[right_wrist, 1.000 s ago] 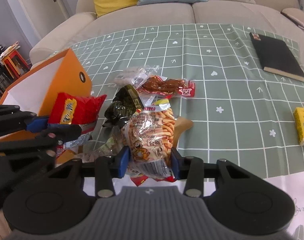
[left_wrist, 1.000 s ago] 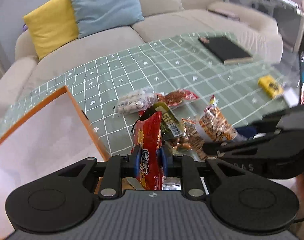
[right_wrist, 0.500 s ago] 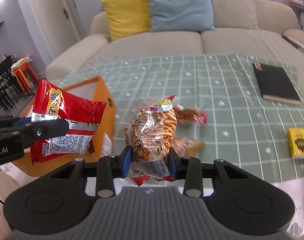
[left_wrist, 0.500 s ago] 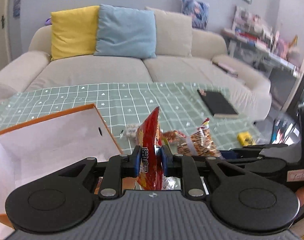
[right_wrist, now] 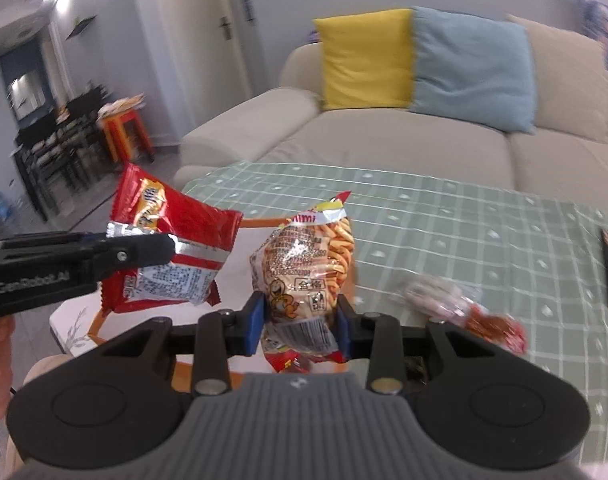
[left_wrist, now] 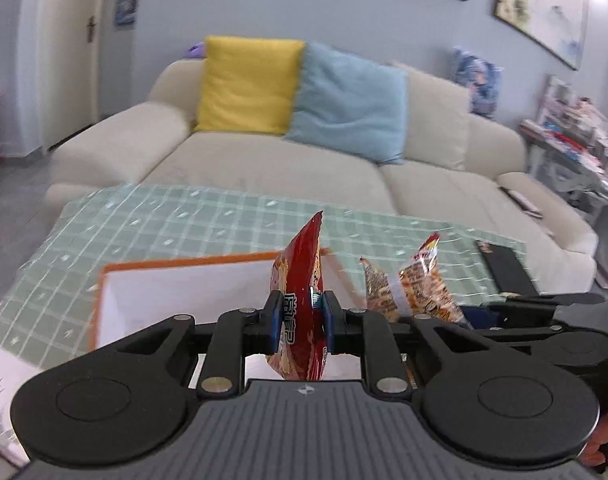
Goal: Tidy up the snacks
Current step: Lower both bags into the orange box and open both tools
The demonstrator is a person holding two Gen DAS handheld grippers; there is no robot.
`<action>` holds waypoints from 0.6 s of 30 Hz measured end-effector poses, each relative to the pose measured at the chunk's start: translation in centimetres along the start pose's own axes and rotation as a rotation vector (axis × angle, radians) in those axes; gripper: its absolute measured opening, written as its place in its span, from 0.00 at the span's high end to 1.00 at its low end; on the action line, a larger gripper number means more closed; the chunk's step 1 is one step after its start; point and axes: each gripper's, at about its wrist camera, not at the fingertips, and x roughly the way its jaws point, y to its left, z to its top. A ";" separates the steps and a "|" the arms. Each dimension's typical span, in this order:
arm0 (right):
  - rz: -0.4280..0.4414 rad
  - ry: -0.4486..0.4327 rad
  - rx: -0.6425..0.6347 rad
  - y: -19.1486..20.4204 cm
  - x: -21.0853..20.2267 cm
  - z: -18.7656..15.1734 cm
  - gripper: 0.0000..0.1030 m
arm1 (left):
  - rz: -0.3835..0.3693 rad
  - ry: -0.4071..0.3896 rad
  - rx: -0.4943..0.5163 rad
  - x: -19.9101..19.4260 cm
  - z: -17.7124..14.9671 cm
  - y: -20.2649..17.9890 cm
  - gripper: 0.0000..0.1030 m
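Observation:
My left gripper (left_wrist: 302,322) is shut on a red snack bag (left_wrist: 300,280), held edge-on above the orange box with a white inside (left_wrist: 176,292). The same red bag shows flat in the right wrist view (right_wrist: 172,248), with the left gripper's fingers (right_wrist: 136,254) across it. My right gripper (right_wrist: 300,322) is shut on a clear bag of orange snack sticks (right_wrist: 308,264), held in the air to the right of the red bag; it also shows in the left wrist view (left_wrist: 428,284). More snack packets (right_wrist: 464,308) lie on the green checked tablecloth (right_wrist: 444,216).
A black notebook (left_wrist: 504,268) lies at the table's right side. A beige sofa (left_wrist: 264,160) with a yellow cushion (left_wrist: 248,84) and a blue cushion (left_wrist: 352,100) stands behind the table. An orange stool (right_wrist: 124,128) stands at the far left.
Both grippers have lifted their bags up off the table and moved left over the orange box. The views have tilted up toward the sofa.

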 end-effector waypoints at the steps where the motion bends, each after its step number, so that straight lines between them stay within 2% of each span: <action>1: 0.003 0.013 -0.016 0.8 0.9 0.3 0.67 | 0.022 0.006 -0.003 0.2 -0.1 0.7 0.79; 4: 0.025 0.065 -0.044 2.5 3.3 0.6 0.68 | 0.079 0.026 -0.003 1.2 -0.7 2.7 0.79; 8: 0.022 0.146 -0.101 4.1 7.4 0.8 0.68 | 0.095 0.111 -0.037 2.9 -1.9 5.4 0.79; 13: 0.021 0.278 -0.169 4.7 12.4 0.3 0.68 | 0.130 0.190 -0.026 5.0 -3.2 6.6 0.79; 18: 0.011 0.364 -0.219 5.3 15.3 -0.5 0.68 | 0.154 0.263 -0.014 6.8 -4.5 7.5 0.79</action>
